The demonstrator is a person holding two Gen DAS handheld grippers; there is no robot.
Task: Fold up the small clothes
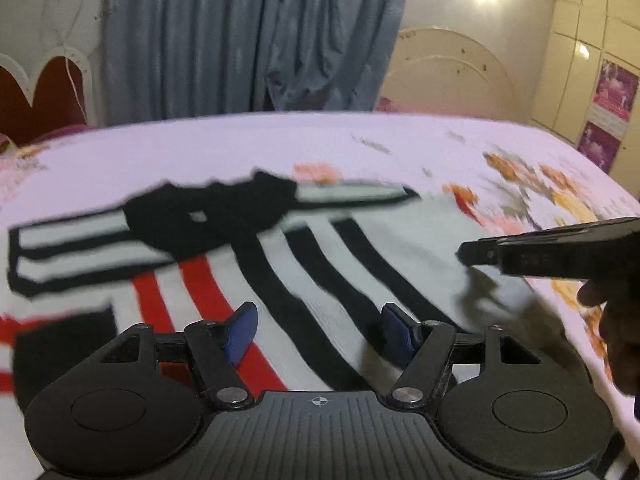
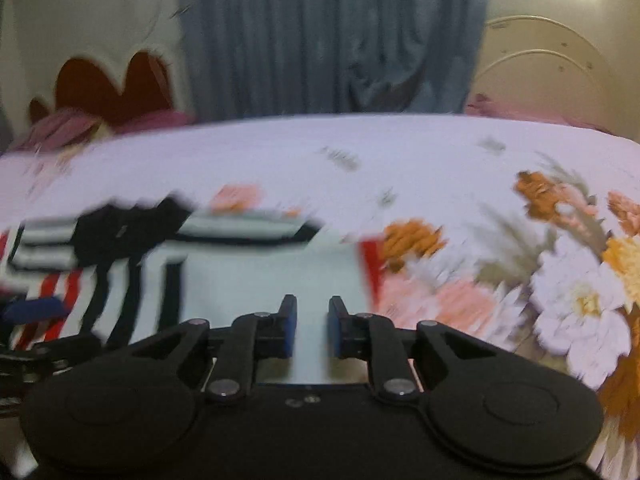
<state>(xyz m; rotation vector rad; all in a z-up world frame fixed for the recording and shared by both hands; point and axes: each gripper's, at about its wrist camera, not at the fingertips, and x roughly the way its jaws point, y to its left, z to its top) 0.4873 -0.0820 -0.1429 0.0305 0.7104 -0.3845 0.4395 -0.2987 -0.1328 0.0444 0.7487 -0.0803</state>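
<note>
Your striped shirt [image 1: 304, 264] lies spread near the front edge of the flowered bed [image 1: 400, 144], sleeves out to either side and collar toward the far edge; it looks not yet folded. Your left gripper [image 1: 316, 330] hovers over its stripes, fingers wide apart and empty. Your right gripper [image 2: 312, 328] sits over the plain white part, fingers narrowly apart, gripping nothing. Every fold appears left to do.

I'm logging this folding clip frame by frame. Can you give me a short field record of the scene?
surface: bed with floral sheet
garment: striped shirt, white with black and red stripes, lying spread out
left gripper: open, over the shirt, holding nothing
right gripper: fingers slightly apart, over the shirt's white part, no cloth seen between them
backdrop: blue curtain
image quality: motion blur
</note>
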